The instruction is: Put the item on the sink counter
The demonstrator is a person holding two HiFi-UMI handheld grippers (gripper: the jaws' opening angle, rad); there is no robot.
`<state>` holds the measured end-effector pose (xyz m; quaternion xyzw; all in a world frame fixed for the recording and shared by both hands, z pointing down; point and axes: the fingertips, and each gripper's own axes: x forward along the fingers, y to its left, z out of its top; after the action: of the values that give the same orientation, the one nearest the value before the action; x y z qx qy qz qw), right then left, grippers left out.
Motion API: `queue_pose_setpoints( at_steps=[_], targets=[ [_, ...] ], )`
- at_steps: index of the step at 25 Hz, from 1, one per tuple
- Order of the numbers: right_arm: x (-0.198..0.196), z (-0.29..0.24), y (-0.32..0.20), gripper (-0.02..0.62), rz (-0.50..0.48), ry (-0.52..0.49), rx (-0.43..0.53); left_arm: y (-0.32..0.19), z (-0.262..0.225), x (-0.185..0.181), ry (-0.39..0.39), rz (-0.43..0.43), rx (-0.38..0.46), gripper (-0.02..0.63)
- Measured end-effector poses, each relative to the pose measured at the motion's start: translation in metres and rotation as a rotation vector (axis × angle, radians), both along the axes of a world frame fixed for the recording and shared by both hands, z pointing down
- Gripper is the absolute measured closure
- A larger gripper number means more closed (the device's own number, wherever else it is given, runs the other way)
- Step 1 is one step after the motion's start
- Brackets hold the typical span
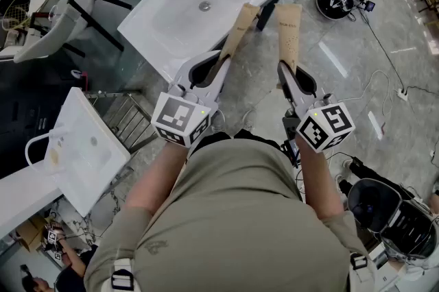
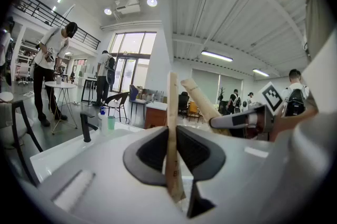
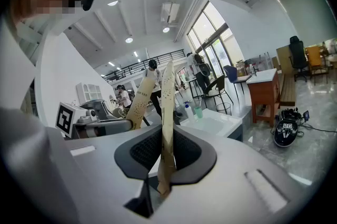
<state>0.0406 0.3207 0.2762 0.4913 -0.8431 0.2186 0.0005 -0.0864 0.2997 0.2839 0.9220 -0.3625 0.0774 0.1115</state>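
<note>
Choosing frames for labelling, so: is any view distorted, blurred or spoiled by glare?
Head view: sharp, evenly lit, light streaks on the floor. Left gripper view: strong fisheye, dark corners, left sleeve close up and soft, windows washed out. Right gripper view: same fisheye and dark corners, right sleeve crisper.

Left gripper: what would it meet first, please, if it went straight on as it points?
Probably the white sink, near rim, the held tan sleeve touching first; depth unclear.
</note>
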Motion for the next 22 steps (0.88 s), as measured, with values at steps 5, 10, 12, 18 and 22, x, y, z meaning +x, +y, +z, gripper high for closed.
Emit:
queue_pose_setpoints(
  at_steps=[5,10,12,18,22],
  targets=[
    [0.001,0.005,0.002,0.548,-0.009,-0.005,-0.008,0.003,0.005,0.001,-0.003,-0.012,-0.009,0.557],
    [0.007,0.01,0.005,0.548,-0.024,-0.003,-0.023,0.007,0.011,0.006,0.002,-0.029,-0.03,0.557],
    [0.011,0.013,0.006,0.548,-0.037,-0.001,-0.03,0.007,0.013,0.009,0.006,-0.038,-0.038,0.557],
    [0.025,0.018,0.01,0.548,-0.067,0.001,-0.035,0.011,0.018,0.021,0.011,-0.071,-0.051,0.557],
    [0.033,0.021,0.012,0.548,-0.089,0.004,-0.028,0.015,0.019,0.029,0.007,-0.091,-0.046,0.557]
  ],
)
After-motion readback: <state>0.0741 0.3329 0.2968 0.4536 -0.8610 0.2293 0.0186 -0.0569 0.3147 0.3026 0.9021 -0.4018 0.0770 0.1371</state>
